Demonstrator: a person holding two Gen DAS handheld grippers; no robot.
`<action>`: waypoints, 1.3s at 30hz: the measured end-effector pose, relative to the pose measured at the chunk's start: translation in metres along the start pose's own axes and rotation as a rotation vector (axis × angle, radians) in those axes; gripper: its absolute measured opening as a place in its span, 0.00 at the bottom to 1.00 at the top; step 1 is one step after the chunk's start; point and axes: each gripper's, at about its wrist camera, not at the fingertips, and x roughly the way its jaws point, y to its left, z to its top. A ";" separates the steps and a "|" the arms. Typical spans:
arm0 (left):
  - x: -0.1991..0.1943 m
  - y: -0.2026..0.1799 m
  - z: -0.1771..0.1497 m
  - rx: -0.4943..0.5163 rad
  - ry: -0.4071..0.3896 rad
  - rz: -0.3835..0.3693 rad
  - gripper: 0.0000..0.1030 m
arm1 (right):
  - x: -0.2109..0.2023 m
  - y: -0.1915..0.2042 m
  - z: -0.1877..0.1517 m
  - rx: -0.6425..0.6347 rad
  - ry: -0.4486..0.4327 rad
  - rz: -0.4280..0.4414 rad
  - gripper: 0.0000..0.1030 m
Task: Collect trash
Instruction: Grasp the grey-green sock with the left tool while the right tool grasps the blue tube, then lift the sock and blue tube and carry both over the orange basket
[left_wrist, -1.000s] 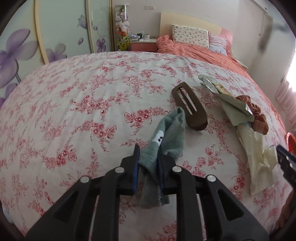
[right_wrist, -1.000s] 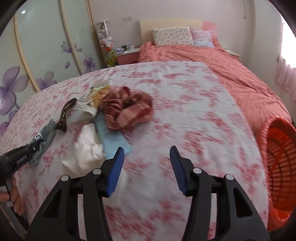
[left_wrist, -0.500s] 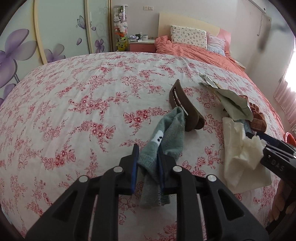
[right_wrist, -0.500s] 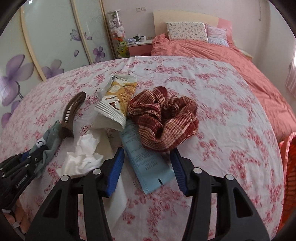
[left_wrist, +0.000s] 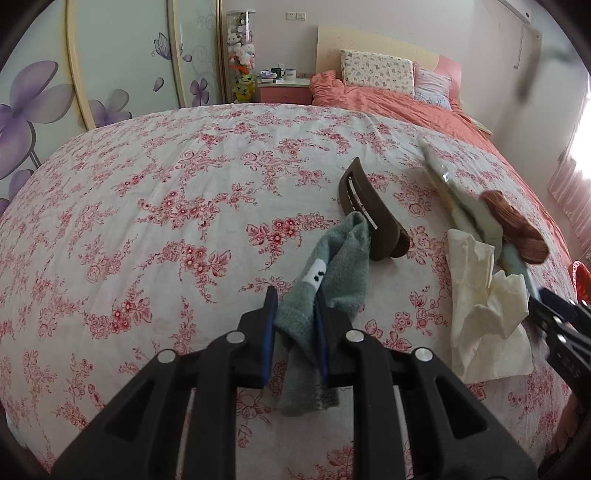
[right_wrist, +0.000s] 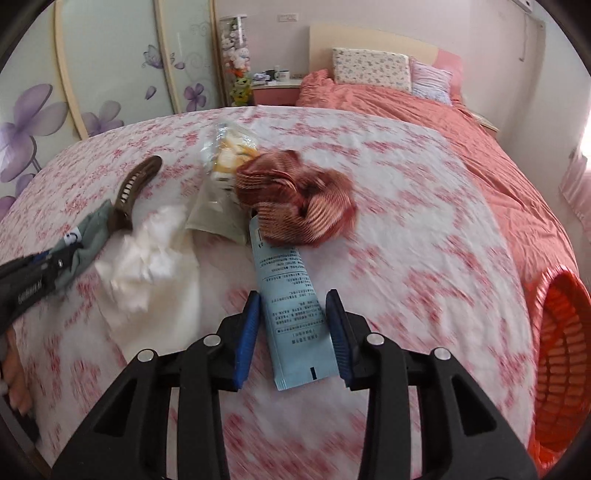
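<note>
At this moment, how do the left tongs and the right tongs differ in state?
The left tongs are shut on the green sock; the right tongs are open, holding nothing. The sock is pinched between the left pads, whereas the light blue packet merely lies on the bedspread between the right fingers, unpinched. Both sit low over the floral bedspread.

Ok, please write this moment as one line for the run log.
left gripper: shut on grey sock | right gripper: open, astride blue packet | packet: flat on bed | orange basket: right of bed
</note>
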 end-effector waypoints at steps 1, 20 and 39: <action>0.000 0.000 0.000 0.000 0.000 0.000 0.20 | -0.004 -0.007 -0.005 0.012 -0.001 -0.014 0.36; 0.001 0.004 -0.001 -0.015 -0.001 -0.011 0.21 | -0.002 -0.027 -0.004 0.117 0.005 -0.030 0.43; 0.002 0.002 0.001 0.034 0.000 -0.036 0.30 | -0.010 -0.039 -0.016 0.121 -0.003 -0.034 0.29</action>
